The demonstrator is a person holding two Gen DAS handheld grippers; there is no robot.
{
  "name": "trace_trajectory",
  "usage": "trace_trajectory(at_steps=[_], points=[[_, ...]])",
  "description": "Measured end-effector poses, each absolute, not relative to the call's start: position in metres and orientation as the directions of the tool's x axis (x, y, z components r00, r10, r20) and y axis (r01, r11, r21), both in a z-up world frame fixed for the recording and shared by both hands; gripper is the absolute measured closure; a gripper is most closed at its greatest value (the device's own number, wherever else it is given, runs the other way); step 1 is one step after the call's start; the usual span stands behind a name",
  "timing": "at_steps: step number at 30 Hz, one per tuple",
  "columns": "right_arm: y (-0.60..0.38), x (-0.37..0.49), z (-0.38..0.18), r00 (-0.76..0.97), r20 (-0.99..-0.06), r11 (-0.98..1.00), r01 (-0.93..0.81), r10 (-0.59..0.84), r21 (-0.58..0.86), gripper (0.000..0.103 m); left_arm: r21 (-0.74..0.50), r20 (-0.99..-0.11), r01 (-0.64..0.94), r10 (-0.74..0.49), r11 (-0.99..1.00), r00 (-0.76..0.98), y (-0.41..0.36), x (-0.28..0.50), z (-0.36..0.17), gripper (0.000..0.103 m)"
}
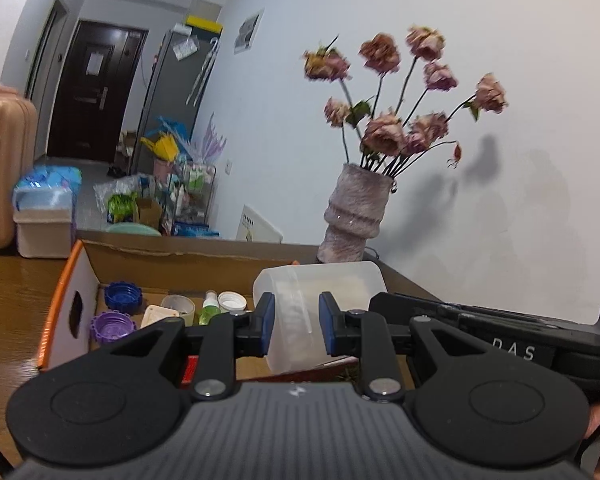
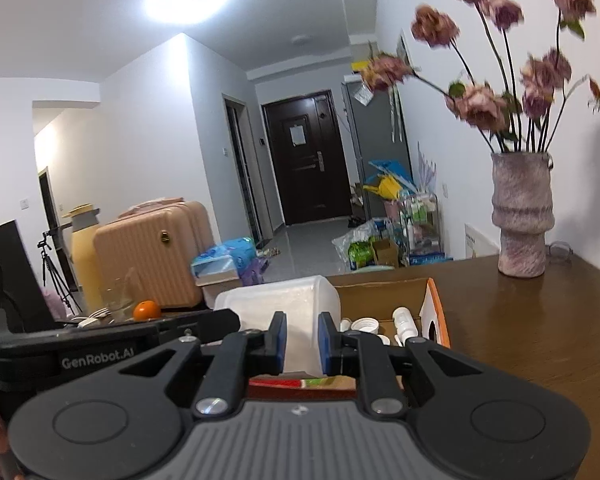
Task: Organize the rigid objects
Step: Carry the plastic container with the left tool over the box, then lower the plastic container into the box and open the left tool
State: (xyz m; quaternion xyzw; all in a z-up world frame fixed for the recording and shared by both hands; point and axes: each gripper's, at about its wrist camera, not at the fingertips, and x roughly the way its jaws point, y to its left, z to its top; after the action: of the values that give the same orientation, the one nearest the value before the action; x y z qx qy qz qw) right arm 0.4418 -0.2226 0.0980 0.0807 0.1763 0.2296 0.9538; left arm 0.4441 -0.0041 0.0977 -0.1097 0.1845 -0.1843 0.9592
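Translucent plastic container (image 1: pixel 316 304) is clamped from both sides: left gripper (image 1: pixel 296 330) fingers closed on one wall, right gripper (image 2: pixel 302 340) fingers closed on the other. It is held over the open cardboard box (image 1: pixel 148 254) on the wooden counter (image 2: pixel 540 328). Blue cap (image 1: pixel 123 297), purple cap (image 1: pixel 112 326) and small green bottle (image 1: pixel 209 310) are seen inside the box. Vase of dried roses (image 2: pixel 522 216) stands behind it on the counter.

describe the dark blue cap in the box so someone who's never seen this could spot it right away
Find the open cardboard box with orange edges on the wooden table, left of the vase of dried roses. At its left end, by the white side wall with the hole, two ridged caps lie together. The dark blue cap is the farther one; its neighbour, the purple cap, is lighter and nearer the camera.
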Motion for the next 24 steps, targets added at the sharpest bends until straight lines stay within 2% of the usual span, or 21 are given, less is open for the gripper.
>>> trace_trajectory(at_steps=[5,15,18,22,24], points=[[-0.228,0.490,0.088,0.802,-0.352,0.869,-0.390,0.483,0.304,0.087,-0.375,-0.378,0.282,-0.423,0.883,0.824,0.003,0.497,0.081,0.080],[-0.227,0.566,0.047,0.703,-0.538,0.876,-0.282,0.466,0.390,0.087,-0.413,-0.535,0.190,-0.406,0.891,0.741,-0.007,0.567,0.045,0.080],[-0.230,0.576,0.036,0.682,-0.588,0.893,-0.245,0.435,0.377,0.086,-0.396,-0.579,0.178,-0.395,0.901,0.713,-0.017,0.575,0.033,0.080],[-0.223,0.586,0.027,0.640,-0.660,0.919,-0.252,0.393,0.303,0.086,-0.418,-0.593,0.172,-0.411,0.892,0.692,-0.018,0.580,0.019,0.079],[-0.216,0.589,0.029,0.627,-0.684,0.927,-0.269,0.374,0.261,0.081,-0.417,-0.601,0.166,-0.409,0.893,0.687,-0.018,0.582,0.017,0.078]])
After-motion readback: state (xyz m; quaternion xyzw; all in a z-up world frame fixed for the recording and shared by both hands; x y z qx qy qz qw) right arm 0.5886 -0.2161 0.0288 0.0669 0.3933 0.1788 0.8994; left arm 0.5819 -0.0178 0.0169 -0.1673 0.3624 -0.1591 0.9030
